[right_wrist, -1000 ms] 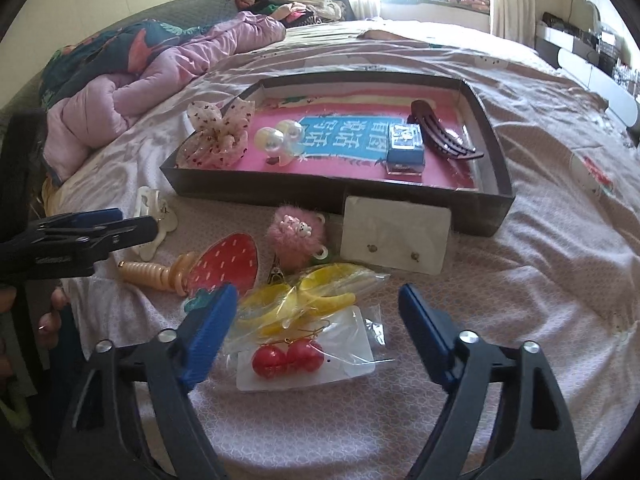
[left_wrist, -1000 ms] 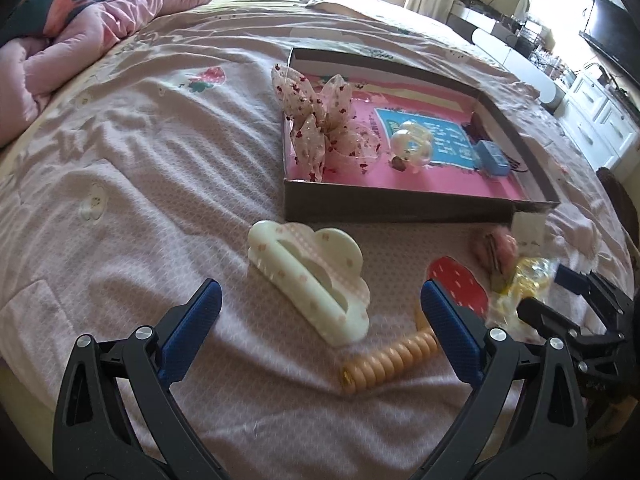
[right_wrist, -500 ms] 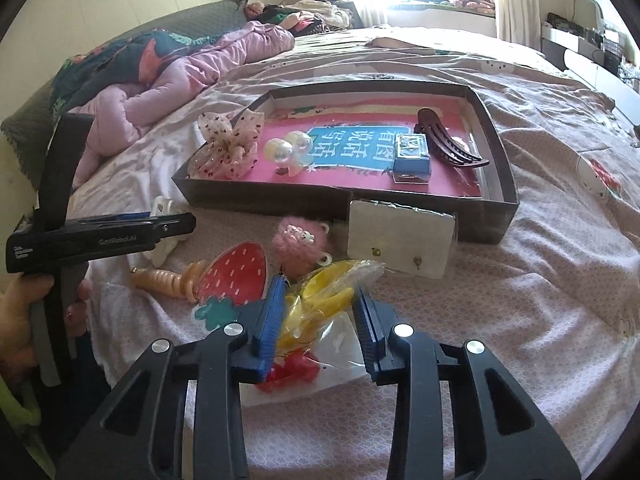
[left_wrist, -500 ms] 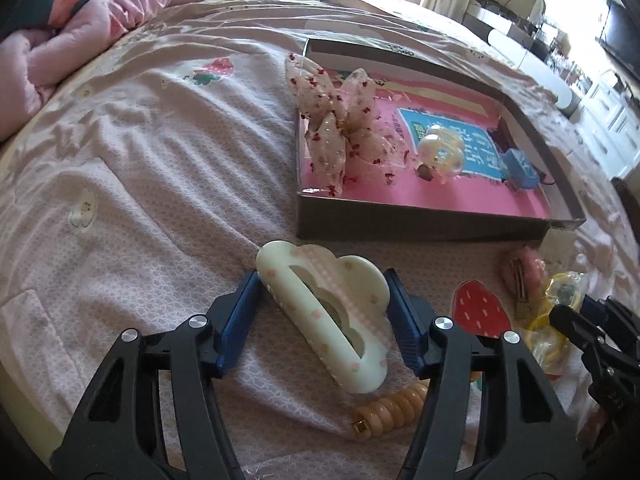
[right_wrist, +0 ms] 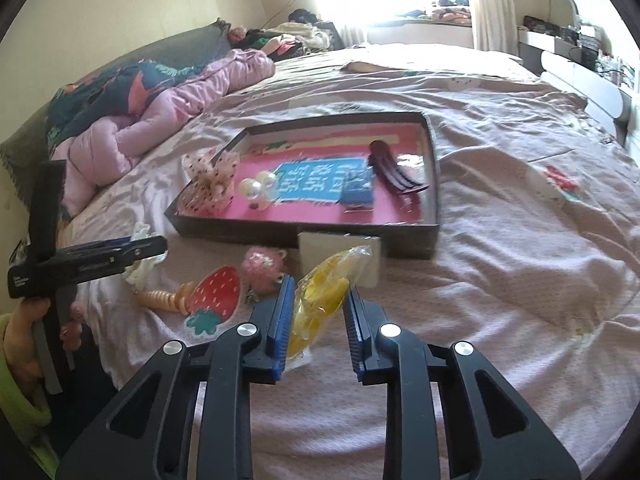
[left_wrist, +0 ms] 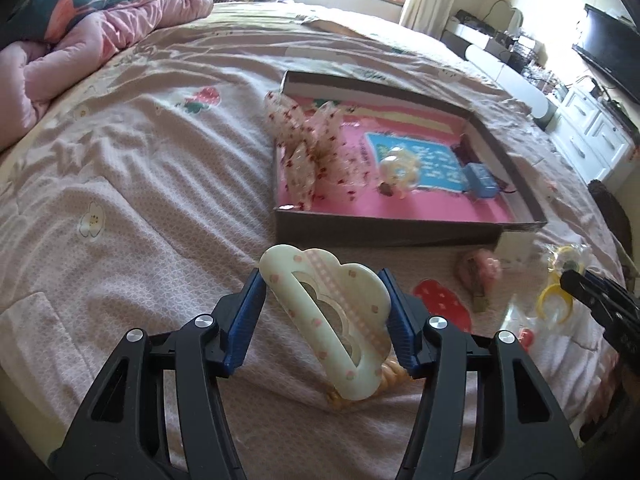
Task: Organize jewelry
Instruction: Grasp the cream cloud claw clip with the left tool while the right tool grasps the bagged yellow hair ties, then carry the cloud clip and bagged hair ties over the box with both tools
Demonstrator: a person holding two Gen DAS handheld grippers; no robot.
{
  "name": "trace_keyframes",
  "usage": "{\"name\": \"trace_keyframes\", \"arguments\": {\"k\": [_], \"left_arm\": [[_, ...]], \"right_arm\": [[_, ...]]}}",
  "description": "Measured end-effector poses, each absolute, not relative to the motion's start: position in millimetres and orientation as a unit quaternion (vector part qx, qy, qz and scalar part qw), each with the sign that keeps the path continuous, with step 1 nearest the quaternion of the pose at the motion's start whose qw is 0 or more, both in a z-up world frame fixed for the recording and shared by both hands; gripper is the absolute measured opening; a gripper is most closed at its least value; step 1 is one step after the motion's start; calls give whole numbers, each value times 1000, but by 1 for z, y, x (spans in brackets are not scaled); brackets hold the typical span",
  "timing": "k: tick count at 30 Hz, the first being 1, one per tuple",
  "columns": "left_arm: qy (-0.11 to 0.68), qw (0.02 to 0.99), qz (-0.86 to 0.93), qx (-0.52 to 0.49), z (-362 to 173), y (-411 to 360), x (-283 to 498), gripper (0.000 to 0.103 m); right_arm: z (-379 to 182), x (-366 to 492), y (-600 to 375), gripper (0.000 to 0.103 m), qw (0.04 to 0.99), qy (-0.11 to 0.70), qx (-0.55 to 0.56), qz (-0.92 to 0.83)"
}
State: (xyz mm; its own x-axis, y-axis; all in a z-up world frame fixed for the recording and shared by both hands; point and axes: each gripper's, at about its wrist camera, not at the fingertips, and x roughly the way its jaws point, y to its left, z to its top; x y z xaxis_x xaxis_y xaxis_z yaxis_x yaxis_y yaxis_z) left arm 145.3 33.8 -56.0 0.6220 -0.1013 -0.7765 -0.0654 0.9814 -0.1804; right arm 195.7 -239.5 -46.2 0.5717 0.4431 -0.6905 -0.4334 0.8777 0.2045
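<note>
My left gripper (left_wrist: 325,316) is shut on a cream cloud-shaped hair claw (left_wrist: 328,312) and holds it above the bedspread. My right gripper (right_wrist: 316,322) is shut on a clear bag of yellow hoops (right_wrist: 320,300), lifted off the bed; the bag also shows in the left wrist view (left_wrist: 558,288). A shallow dark box with a pink floor (right_wrist: 434,184) lies beyond both. It holds a dotted bow (right_wrist: 212,184), a pearl clip (right_wrist: 258,190), a blue card (right_wrist: 358,196) and a dark red hair clip (right_wrist: 390,170).
On the bed in front of the box lie a strawberry clip (right_wrist: 216,292), a pink fluffy clip (right_wrist: 264,266), an orange spiral tie (right_wrist: 164,300) and a white earring card (right_wrist: 340,256). A pink duvet (left_wrist: 80,48) is heaped at the far left. White cabinets (left_wrist: 592,136) stand at the right.
Both grippers closed from open: the left on the cloud hair claw, the right on the yellow-hoop bag. Both have since lifted their items off the bed.
</note>
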Motion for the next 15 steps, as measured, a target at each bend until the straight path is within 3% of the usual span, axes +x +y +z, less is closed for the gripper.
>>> {"name": "trace_keyframes", "arguments": {"k": [4, 15], "left_arm": [[422, 901, -19, -93, -45, 27, 141, 49], [398, 912, -57, -81, -17, 2, 146, 49]], "right_arm": [[-42, 197, -249, 15, 890, 387, 14, 241], [-22, 198, -266, 14, 901, 366, 26, 231]]}}
